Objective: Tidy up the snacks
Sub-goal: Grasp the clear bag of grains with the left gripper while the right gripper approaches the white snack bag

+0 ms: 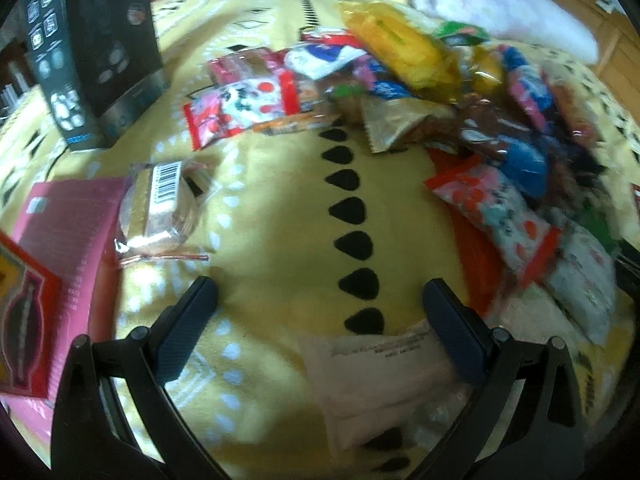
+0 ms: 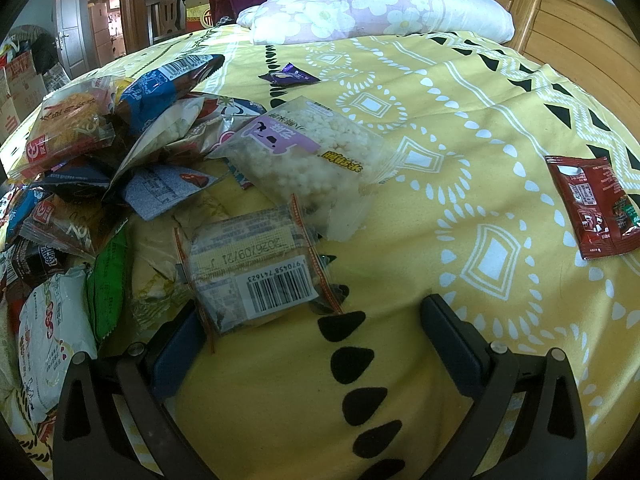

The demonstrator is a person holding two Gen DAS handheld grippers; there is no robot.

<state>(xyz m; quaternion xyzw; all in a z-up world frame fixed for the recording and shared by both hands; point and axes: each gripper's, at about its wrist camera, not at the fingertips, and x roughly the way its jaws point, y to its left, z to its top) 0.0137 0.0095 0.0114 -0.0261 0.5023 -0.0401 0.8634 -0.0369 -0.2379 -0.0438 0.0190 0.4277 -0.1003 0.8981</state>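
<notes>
A heap of mixed snack packets (image 1: 472, 92) lies on a yellow patterned bedspread (image 1: 280, 184). My left gripper (image 1: 320, 300) is open and empty above bare cloth; a pale packet (image 1: 380, 376) lies under its right finger, and a clear packet with a barcode (image 1: 160, 204) lies apart at its left. My right gripper (image 2: 308, 320) is open and empty. A clear packet with a barcode (image 2: 256, 268) lies just ahead, touching its left finger. Beyond it lies a rice-puff bag with a purple label (image 2: 304, 160). The snack heap (image 2: 80, 168) spreads to its left.
A tall dark box (image 1: 96, 48) stands at the back left, and a pink box (image 1: 68, 232) lies at the left. A red sachet (image 2: 592, 204) and a small purple wrapper (image 2: 288, 76) lie apart. A floral pillow (image 2: 380, 4) and a wooden headboard (image 2: 568, 32) close the far side.
</notes>
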